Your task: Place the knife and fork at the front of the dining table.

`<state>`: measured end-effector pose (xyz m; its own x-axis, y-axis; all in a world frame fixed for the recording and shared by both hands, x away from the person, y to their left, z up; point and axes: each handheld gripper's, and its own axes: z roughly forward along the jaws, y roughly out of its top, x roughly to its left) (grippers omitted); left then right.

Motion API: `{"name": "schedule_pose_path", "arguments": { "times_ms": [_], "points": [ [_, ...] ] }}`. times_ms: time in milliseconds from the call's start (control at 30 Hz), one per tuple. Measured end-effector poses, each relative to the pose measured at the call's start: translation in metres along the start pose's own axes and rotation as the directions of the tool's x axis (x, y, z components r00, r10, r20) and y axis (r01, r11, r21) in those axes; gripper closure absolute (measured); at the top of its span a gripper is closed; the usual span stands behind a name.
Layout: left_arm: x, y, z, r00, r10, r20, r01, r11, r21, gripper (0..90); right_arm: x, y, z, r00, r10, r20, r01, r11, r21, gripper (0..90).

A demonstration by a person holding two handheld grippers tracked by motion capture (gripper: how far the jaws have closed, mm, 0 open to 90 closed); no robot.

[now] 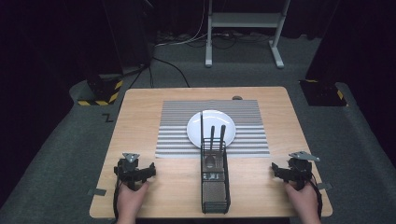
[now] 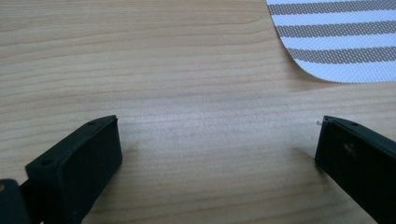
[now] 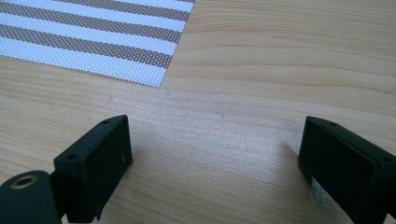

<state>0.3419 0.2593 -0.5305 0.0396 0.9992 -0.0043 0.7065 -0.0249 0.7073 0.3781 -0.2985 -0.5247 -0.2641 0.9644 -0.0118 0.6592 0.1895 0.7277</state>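
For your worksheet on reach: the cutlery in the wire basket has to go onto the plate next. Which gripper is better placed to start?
Neither clearly. The left gripper and right gripper rest open on the table, about equally far either side of the basket. The cutlery handles lean towards the plate; perhaps right, marginally.

A round white plate [image 1: 205, 122] lies flat at the centre of the frame, on a rectangular placemat with grey and white stripes [image 1: 245, 119] that covers the middle of a light wooden table [image 1: 140, 121]; a corner of the same mat shows at the upper right of the left gripper view [image 2: 336, 42] and at the upper left of the right gripper view [image 3: 88, 37]. Just below the plate, in the lower centre, a narrow black wire-mesh cutlery caddy [image 1: 215, 186] stands upright on the bare wood, its far end overlapping the mat's near edge. Several dark-handled utensils [image 1: 217, 135] stand in its far compartment, their handles rising in front of the plate, though which kinds they are is too small to tell.
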Motion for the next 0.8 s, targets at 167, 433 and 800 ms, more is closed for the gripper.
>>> {"name": "schedule_pose_path", "arguments": {
  "times_ms": [167,433,800],
  "points": [
    [0.000,0.000,0.000,1.0000,0.001,0.001,-0.001,1.0000,0.000,0.5,0.001,0.001,0.001,0.9999,0.009,0.013,-0.009,1.000,-0.001,9.3],
    [0.000,-0.003,-0.002,0.9998,0.013,0.012,-0.013,0.9999,-0.003,1.0,0.006,0.002,0.002,0.9979,0.045,0.046,-0.045,0.999,-0.001,9.5],
    [-0.004,-0.006,-0.012,0.9957,0.062,0.068,-0.059,0.9971,-0.048,1.6,0.006,0.001,0.001,0.9988,0.037,0.032,-0.037,0.999,-0.001,9.5]
  ]
}}
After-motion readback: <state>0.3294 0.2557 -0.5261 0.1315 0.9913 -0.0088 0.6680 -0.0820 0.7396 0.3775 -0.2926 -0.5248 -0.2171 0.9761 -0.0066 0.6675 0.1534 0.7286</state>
